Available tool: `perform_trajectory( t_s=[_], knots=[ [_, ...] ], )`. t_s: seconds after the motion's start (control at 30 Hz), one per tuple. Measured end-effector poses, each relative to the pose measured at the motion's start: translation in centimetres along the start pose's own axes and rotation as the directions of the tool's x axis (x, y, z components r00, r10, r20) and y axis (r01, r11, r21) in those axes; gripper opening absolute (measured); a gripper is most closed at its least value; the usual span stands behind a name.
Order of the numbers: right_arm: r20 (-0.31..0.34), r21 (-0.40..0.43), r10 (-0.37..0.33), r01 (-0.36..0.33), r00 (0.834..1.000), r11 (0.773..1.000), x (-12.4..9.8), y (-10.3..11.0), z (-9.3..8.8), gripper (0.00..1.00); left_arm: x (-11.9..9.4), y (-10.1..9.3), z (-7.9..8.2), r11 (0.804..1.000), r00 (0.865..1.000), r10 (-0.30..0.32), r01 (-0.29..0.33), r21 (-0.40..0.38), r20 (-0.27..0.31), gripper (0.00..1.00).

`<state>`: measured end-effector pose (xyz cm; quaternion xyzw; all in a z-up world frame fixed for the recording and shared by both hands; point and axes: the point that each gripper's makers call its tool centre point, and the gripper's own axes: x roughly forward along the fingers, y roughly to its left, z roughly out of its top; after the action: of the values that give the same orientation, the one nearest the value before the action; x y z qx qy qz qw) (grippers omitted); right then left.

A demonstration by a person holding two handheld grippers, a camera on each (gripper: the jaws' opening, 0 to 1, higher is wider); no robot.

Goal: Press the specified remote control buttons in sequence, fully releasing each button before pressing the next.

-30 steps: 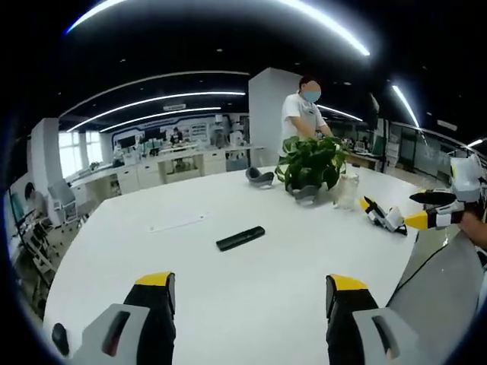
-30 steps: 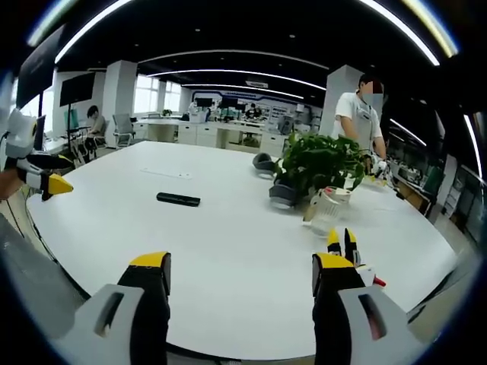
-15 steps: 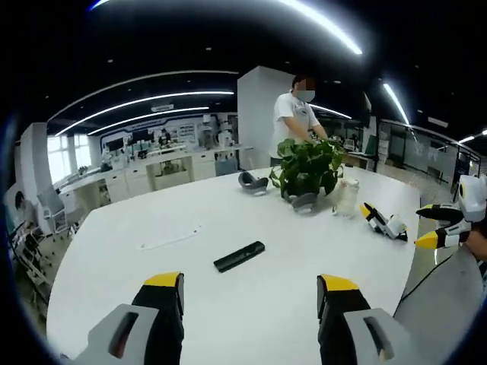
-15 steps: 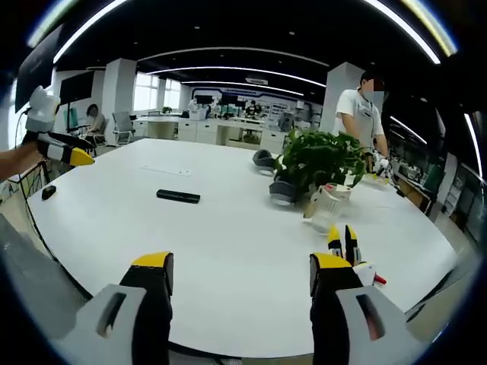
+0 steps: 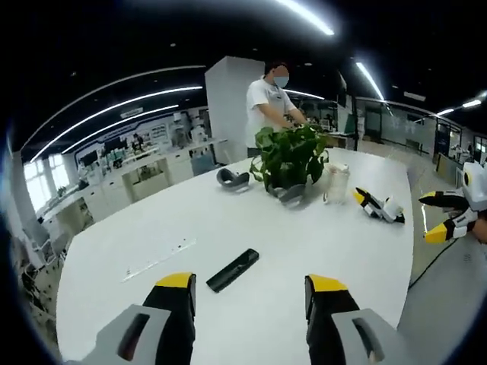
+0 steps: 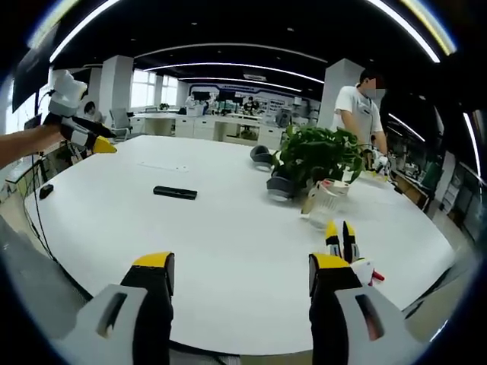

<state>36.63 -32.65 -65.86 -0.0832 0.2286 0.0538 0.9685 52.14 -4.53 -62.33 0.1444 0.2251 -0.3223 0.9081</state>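
Note:
A black remote control (image 5: 233,269) lies flat on the white table (image 5: 228,220), just beyond my left gripper (image 5: 249,290), which is open with nothing between its yellow-tipped jaws. In the right gripper view the remote (image 6: 175,193) lies far off at mid-left on the table (image 6: 228,228). My right gripper (image 6: 240,268) hovers over the table's near edge, open and empty. The left gripper (image 6: 90,140) appears at the upper left of that view, held by a hand. The right gripper (image 5: 445,217) shows at the right edge of the left gripper view.
A leafy potted plant (image 5: 289,156) stands mid-table with a clear jar (image 5: 335,184), grey headsets (image 5: 233,179) and a spare yellow-tipped gripper (image 5: 378,206) near it. A thin white strip (image 5: 158,258) lies left of the remote. A person (image 5: 268,103) stands behind the plant.
My left gripper has moved forward over the table toward the remote, which now sits closer and lower in its view. In the right gripper view the left gripper has risen and shifted right.

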Motion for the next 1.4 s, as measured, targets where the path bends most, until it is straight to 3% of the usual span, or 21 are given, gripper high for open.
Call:
perform_trajectory(
  t_s=[0.33,0.47,0.63,1.0,1.07,1.13,1.2,1.3,1.4],
  knots=[
    [-0.013,-0.003,0.003,-0.003,1.0,1.0,0.1,0.1,-0.2,0.74,3.9,1.4,-0.2,0.994,0.995,-0.043,0.052,0.1,-0.089,0.53],
    [-0.016,-0.002,-0.004,0.004,1.0,1.0,0.1,-0.1,-0.2,0.74,5.7,2.1,-0.6,0.981,0.987,-0.063,0.089,0.171,-0.151,0.49],
    [-0.016,0.007,-0.013,0.013,1.0,1.0,0.1,-0.4,-0.3,0.74,7.7,2.6,-0.1,0.964,0.977,-0.099,0.141,0.225,-0.187,0.48],
    [-0.03,0.005,-0.006,0.006,1.0,1.0,0.3,-0.2,-0.4,0.74,11.8,2.4,-0.7,0.917,0.929,-0.201,0.29,0.275,-0.311,0.45],
    [-0.034,0.006,-0.005,0.005,0.999,1.0,0.3,-0.2,-0.5,0.73,12.3,2.4,-1.1,0.907,0.915,-0.219,0.319,0.274,-0.34,0.45],
    [-0.035,0.005,-0.005,0.005,0.999,1.0,0.3,-0.2,-0.5,0.73,12.7,2.3,-1.7,0.895,0.889,-0.248,0.362,0.26,-0.384,0.43],
    [-0.038,0.004,-0.005,0.005,0.999,1.0,0.3,-0.2,-0.6,0.73,13.2,2.6,-1.9,0.891,0.879,-0.261,0.379,0.251,-0.4,0.41],
    [-0.044,0.004,-0.004,0.004,0.999,1.0,0.4,-0.2,-0.7,0.73,13.8,2.8,-2.6,0.873,0.849,-0.284,0.421,0.247,-0.445,0.4],
    [-0.05,0.002,-0.003,0.003,0.999,1.0,0.4,-0.1,-0.8,0.73,14.6,3.4,-3.2,0.858,0.839,-0.262,0.429,0.283,-0.477,0.4]
  ],
)
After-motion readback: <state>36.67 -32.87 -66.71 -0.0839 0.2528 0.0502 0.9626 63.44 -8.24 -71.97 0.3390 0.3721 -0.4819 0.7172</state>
